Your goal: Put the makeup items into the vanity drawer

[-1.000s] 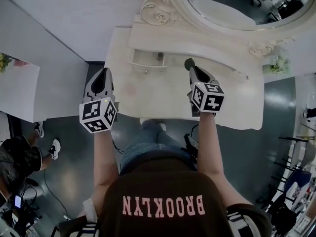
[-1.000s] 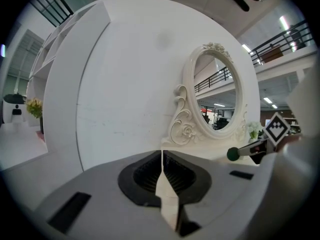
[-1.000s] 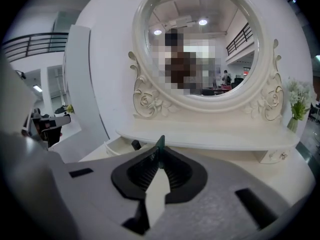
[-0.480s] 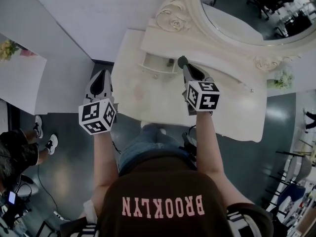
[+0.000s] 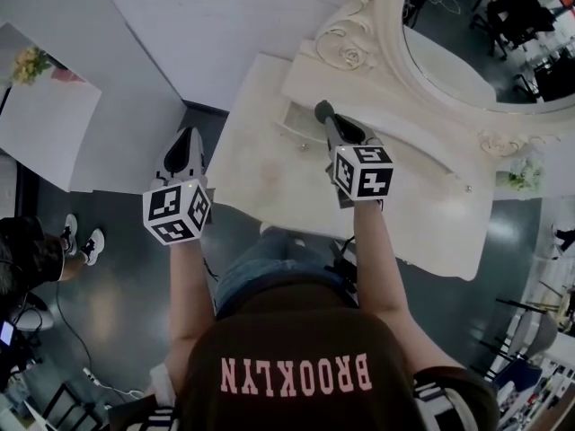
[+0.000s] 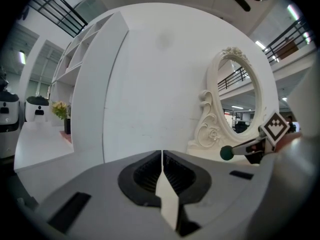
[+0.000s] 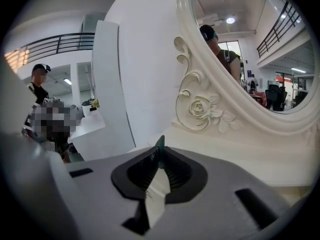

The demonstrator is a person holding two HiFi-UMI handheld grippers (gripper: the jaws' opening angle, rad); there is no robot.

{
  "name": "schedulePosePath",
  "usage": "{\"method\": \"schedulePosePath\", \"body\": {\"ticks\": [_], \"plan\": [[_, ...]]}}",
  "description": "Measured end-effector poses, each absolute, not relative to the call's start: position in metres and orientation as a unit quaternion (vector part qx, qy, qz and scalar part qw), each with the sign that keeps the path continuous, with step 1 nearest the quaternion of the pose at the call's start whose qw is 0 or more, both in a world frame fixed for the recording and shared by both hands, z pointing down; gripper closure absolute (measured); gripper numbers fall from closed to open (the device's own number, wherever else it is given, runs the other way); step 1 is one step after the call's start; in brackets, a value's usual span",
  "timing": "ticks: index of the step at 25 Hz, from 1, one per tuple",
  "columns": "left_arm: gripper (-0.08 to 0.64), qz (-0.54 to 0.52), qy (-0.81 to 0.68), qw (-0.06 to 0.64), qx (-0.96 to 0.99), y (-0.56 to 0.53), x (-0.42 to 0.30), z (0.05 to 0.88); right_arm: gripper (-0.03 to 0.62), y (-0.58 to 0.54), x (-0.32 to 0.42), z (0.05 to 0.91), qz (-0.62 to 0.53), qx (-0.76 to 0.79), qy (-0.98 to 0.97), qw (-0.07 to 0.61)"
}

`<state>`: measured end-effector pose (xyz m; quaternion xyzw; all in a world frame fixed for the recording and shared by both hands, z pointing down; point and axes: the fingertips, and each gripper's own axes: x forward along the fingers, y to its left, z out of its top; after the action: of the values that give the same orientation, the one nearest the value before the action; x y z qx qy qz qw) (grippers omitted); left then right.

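Right gripper (image 5: pixel 332 128) nearer the drawer (image 5: pixel 299 126), jaws tight on green-tipped makeup item (image 5: pixel 322 110); left gripper (image 5: pixel 186 136) with jaws together

Cream vanity table (image 5: pixel 269 169) stands on a dark grey floor (image 5: pixel 117 303), backed against a white wall (image 5: pixel 225 25). Along its rear edge sits a raised drawer tier (image 5: pixel 409 140), which carries an oval mirror (image 5: pixel 346 48) in a carved frame. One small drawer (image 5: pixel 301 122) in the tier stands open.

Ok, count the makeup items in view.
1: a green-tipped makeup item gripped by the right gripper near the vanity drawer. More may lie hidden inside the drawer.
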<state>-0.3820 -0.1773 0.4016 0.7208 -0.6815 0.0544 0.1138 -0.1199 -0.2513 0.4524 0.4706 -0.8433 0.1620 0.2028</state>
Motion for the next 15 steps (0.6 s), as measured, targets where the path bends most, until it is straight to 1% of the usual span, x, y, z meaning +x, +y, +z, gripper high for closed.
{"method": "schedulePosePath", "body": {"ticks": [7, 15], "plan": [[0.549, 0.059, -0.7, 0.12, 0.702, -0.17, -0.408, 0.407, 0.571, -0.257, -0.152, 0.464, 0.169, 0.445, -0.853, 0.214], [0.549, 0.065, -0.705, 0.135, 0.693, -0.163, -0.42, 0.421, 0.569, -0.249, -0.173, 0.49, 0.197, 0.422, -0.854, 0.23]]}}
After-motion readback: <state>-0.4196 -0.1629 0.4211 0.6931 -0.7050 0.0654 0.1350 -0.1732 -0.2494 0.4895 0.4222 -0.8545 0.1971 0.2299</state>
